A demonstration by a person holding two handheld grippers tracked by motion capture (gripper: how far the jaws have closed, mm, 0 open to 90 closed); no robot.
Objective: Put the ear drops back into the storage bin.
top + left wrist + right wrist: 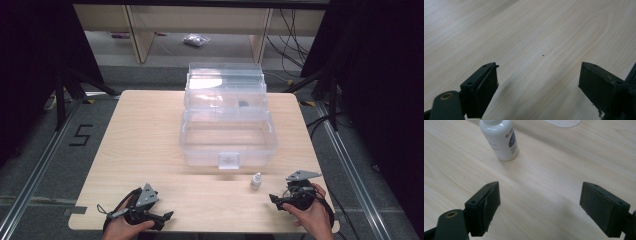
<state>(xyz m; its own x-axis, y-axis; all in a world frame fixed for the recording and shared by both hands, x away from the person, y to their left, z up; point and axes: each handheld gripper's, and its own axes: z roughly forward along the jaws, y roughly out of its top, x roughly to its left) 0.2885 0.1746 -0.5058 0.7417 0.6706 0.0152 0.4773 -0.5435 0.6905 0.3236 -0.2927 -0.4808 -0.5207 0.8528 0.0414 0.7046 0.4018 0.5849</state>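
Where the pale wooden table (150,130) meets its near edge, two hand-held black two-jaw grippers rest low over the surface, one at each corner. One small white plastic bottle with a white cap (256,181) stands upright on the table, long axis vertical and cap upward, just in front of the latch of one large clear plastic storage box (227,135) and near the right gripper (278,200), apart from it. From the right gripper view, the same bottle (500,140) stands ahead of the jaws and toward the left one, untouched, with a dark blue label panel and fine print on its side; the text is too small to read, and the cap runs off the top edge of that view. Its jaws stand wide apart with bare table between them, grasping nothing. Jaws of the left gripper (537,85) are likewise spread wide over bare wood grain, released, with one tiny dark speck (543,55) on the table ahead of them. From the high view, the left gripper (162,217) points toward the right along the near edge, well apart from the bottle. That high view also shows the box's tiered trays folded open toward the far side, one dark item (243,104) lying in an upper tray, and grey floor bearing one black numeral "5" marking (81,135) left of the table.
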